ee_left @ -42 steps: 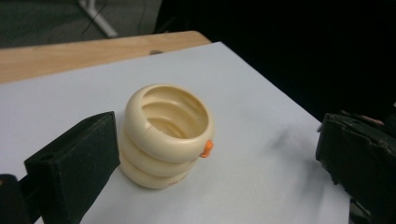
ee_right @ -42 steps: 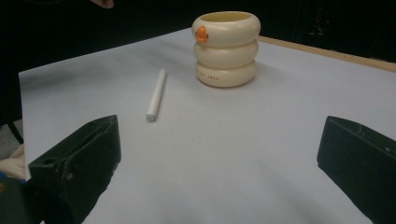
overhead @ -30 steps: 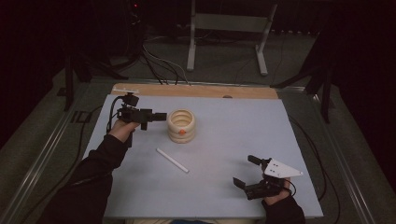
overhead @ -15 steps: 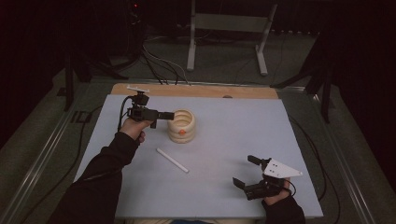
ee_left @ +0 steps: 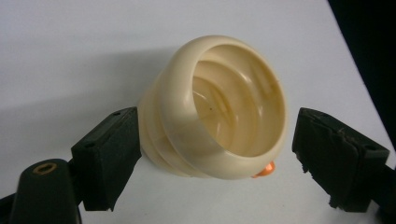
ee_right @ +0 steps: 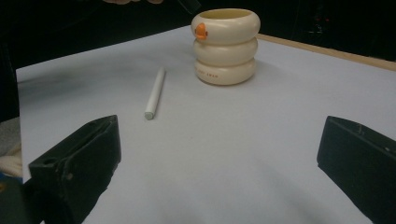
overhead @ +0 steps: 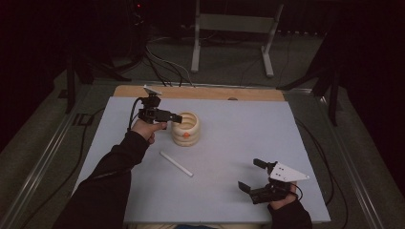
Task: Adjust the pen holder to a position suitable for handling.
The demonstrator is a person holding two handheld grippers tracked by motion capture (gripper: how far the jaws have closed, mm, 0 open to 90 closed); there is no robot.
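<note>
L gripper (ee_left: 212,154) w/ jaws spread either side of cream ribbed cup (ee_left: 219,107), not pinching; R gripper (overhead: 257,175) jaws spread, well apart from white stick (overhead: 176,163).

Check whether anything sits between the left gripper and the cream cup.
Nothing visible does. The left gripper is open, with one jaw on either side of the cup. The white stick lies apart on the mat, nearer the person.
</note>
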